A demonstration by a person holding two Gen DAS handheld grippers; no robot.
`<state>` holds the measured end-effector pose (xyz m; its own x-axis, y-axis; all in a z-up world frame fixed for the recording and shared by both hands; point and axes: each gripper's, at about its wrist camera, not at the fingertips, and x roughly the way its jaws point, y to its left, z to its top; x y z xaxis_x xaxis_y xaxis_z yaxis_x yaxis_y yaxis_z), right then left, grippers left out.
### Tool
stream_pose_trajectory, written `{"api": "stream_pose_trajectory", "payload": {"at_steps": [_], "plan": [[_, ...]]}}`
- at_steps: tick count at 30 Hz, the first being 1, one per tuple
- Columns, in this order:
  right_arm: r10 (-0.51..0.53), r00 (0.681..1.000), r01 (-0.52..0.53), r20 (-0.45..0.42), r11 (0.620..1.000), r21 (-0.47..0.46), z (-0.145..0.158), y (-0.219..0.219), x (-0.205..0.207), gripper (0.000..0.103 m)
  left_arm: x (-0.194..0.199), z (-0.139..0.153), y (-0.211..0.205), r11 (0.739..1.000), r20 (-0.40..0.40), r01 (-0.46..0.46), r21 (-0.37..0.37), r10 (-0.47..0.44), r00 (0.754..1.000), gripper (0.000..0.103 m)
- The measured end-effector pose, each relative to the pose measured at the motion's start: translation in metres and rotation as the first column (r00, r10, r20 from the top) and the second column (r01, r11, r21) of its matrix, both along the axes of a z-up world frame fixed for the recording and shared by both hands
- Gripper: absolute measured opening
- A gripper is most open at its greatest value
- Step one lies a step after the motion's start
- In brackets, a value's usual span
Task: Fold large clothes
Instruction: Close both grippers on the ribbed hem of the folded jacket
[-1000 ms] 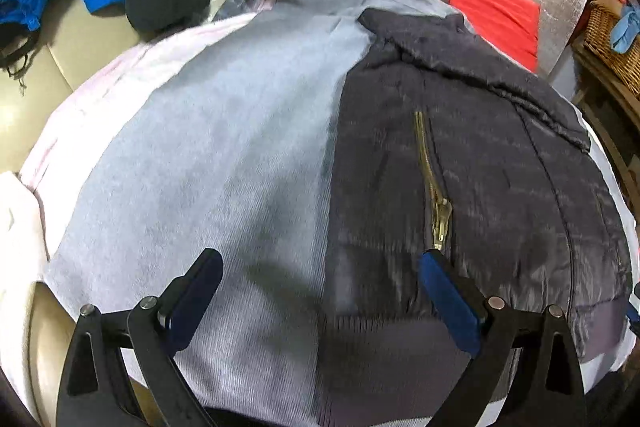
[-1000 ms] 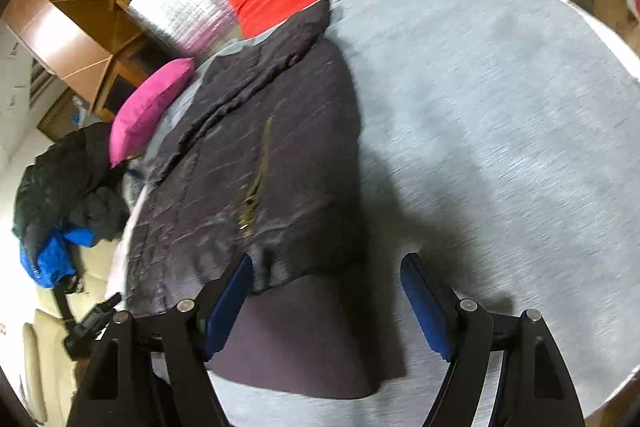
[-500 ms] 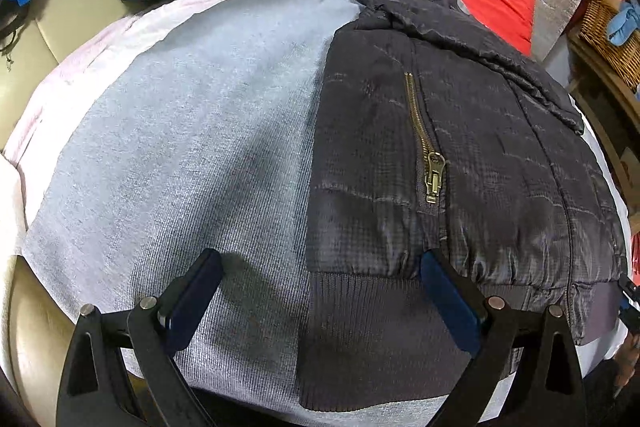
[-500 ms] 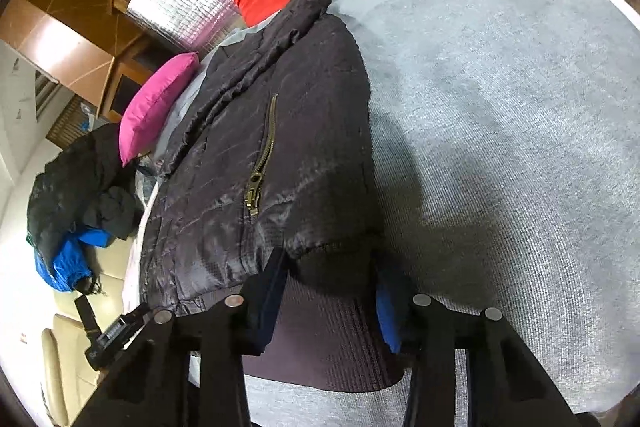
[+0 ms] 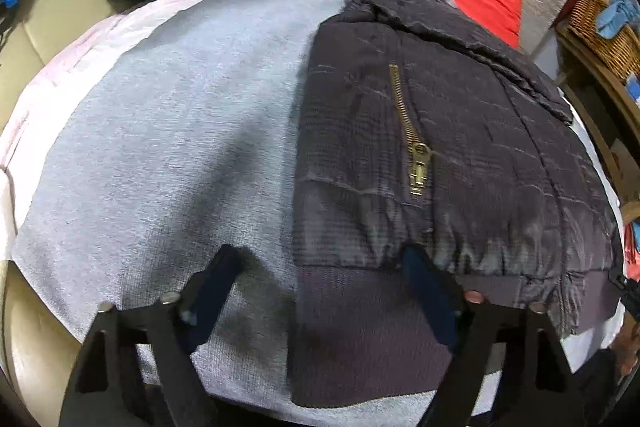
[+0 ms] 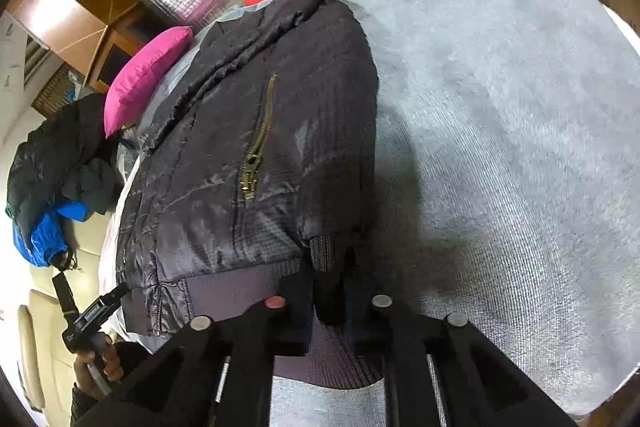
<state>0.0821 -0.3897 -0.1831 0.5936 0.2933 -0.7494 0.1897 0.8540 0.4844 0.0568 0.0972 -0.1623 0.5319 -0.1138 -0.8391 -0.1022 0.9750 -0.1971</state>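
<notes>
Jacket [image 6: 240,155] lay on the bed [image 6: 500,107]. We found right gripper [image 6: 332,307] pinching only the ribbed hem; left gripper [image 5: 320,291] gaped wide. Hem could slip when lifted.

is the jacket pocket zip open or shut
Shut. The brass zip runs as one closed line of teeth on the jacket, its pull hanging at the lower end, and no gap shows in either view.
</notes>
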Motion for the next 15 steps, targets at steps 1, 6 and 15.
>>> {"api": "stream_pose_trajectory", "payload": {"at_steps": [1, 6, 15], "plan": [[0.004, 1.0, -0.004, 0.007, 1.0, -0.002, 0.003, 0.001, -0.001, 0.01, -0.001, 0.001, 0.0, 1.0, 0.004, 0.009, -0.006, -0.009, 1.0, 0.073], [0.028, 0.999, -0.029, 0.039, 0.999, 0.045, 0.016, -0.001, -0.008, 0.01, -0.003, 0.002, -0.006, 0.999, 0.016, 0.037, -0.023, -0.037, 0.999, 0.054], [-0.035, 0.999, 0.031, 0.029, 0.989, 0.146, -0.015, -0.013, -0.009, 0.025, -0.004, 0.001, 0.003, 0.994, 0.023, 0.032, -0.106, -0.03, 0.999, 0.056]]}}
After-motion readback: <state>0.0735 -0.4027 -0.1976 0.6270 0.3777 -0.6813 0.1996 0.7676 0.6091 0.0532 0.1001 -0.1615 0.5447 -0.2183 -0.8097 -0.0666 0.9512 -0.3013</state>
